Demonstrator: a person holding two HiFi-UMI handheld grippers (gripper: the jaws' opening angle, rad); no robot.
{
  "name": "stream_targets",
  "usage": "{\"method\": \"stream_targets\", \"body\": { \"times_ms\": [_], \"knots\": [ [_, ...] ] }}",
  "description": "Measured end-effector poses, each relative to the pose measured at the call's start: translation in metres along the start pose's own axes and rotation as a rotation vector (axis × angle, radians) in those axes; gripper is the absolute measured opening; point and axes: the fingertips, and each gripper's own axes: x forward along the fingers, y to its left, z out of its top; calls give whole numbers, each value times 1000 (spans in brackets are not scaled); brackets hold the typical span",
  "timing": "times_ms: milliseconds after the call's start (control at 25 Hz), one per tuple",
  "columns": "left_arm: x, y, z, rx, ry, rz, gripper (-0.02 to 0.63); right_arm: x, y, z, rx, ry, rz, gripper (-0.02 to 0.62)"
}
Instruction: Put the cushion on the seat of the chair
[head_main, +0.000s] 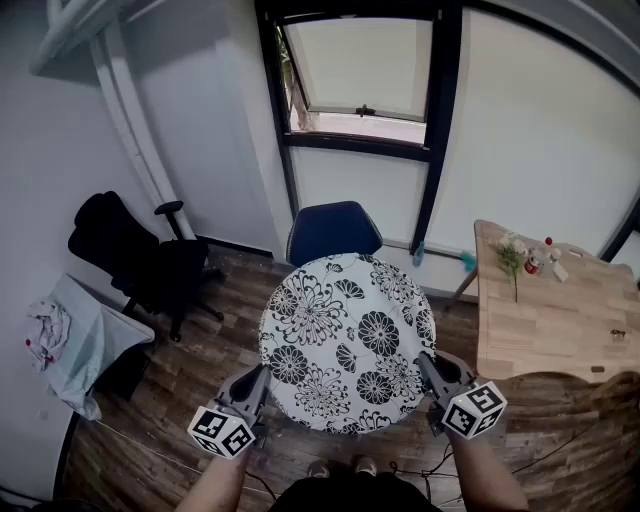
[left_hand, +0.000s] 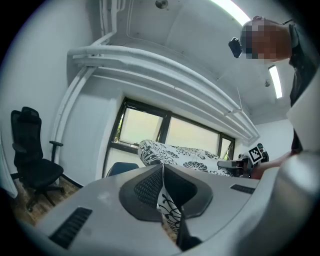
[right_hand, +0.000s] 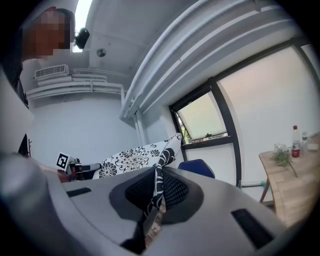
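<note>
Holding round black-and-white floral fabric cushion (head_main: 345, 345) aloft, near smooth blue chair (head_main: 333, 232); clamping its left edge between left gripper (head_main: 262, 377) jaws; clamping right edge between right gripper (head_main: 426, 364) jaws.

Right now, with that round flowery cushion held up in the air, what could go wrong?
1. The left gripper and right gripper each pinch only the edge fabric of the round black-and-white floral cushion. A slip on one side might leave it dangling or drop it on the wooden floor.
2. The cushion hides the seat of the blue chair in the head view, so it could land off-centre and slide off.
</note>
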Motion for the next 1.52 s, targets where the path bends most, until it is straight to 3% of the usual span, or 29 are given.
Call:
{"method": "stream_targets", "body": {
  "times_ms": [400,720,1120,1520],
  "knots": [
    [5,-5,7,18,10,13,11,-4,-3,5,14,-21,5,35],
    [1,-9,14,-11,-19,50,11,3,6,10,17,-23,77,37],
    [32,-31,-22,16,51,61,11,-8,-44,-15,56,23,63,37],
    [99,10,-29,-17,62,7,11,42,-81,-13,66,66,4,37]
  ]
}}
